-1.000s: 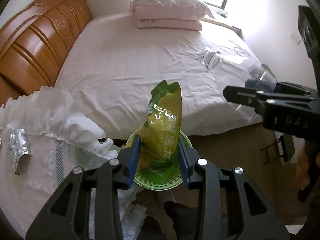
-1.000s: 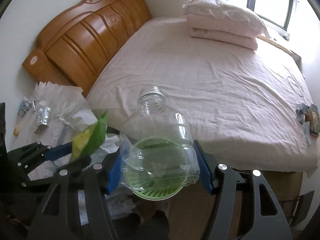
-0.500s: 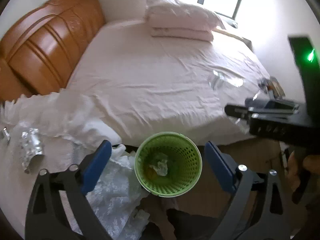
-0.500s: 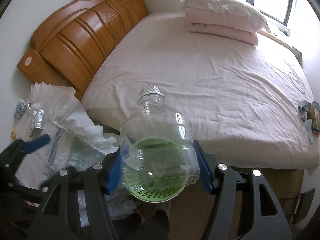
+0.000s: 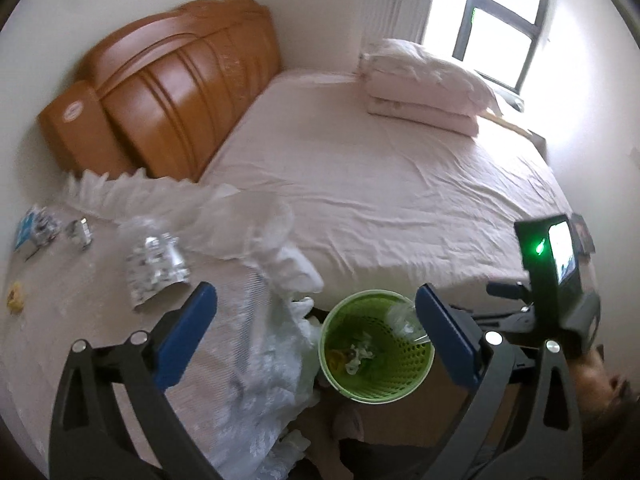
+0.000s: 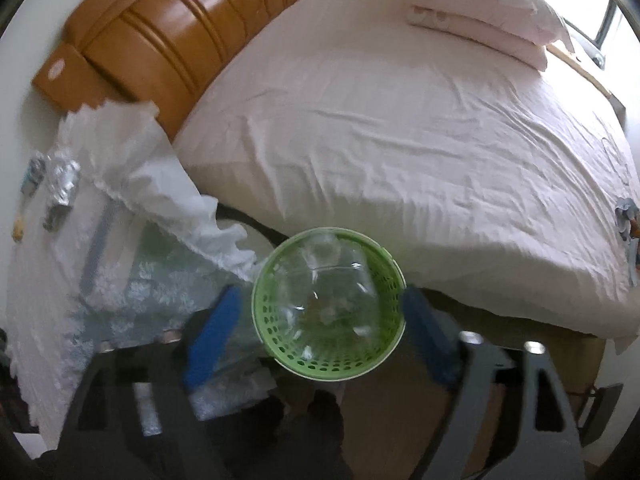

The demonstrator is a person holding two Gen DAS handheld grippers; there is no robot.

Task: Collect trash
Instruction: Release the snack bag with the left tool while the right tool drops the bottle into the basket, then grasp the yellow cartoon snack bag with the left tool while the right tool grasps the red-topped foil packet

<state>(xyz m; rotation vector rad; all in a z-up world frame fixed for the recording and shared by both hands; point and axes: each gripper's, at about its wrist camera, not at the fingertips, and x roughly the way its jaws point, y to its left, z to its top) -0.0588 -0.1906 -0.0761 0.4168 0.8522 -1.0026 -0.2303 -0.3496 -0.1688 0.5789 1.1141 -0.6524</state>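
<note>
**Bottle in bin, both grippers wide**

Left gripper point(image 5: 316, 328) wide, holding nothing; green bin point(image 5: 340, 380) just ahead between its fingers, scraps inside. Right gripper point(image 6: 320, 320) wide too, blurred; clear bottle point(image 6: 328, 280) sits in the bin point(image 6: 276, 340) mouth, apart from both fingers. Foil wrapper point(image 5: 154, 270) lies on the bench point(image 5: 60, 320), left of the left gripper. Bed point(image 5: 380, 184) beyond.

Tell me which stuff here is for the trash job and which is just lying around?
For the job: green bin, clear bottle dropping into it, crumpled foil, both open claws, left and right.

Just lying around: bed, pillow, headboard, lace cloth.
</note>
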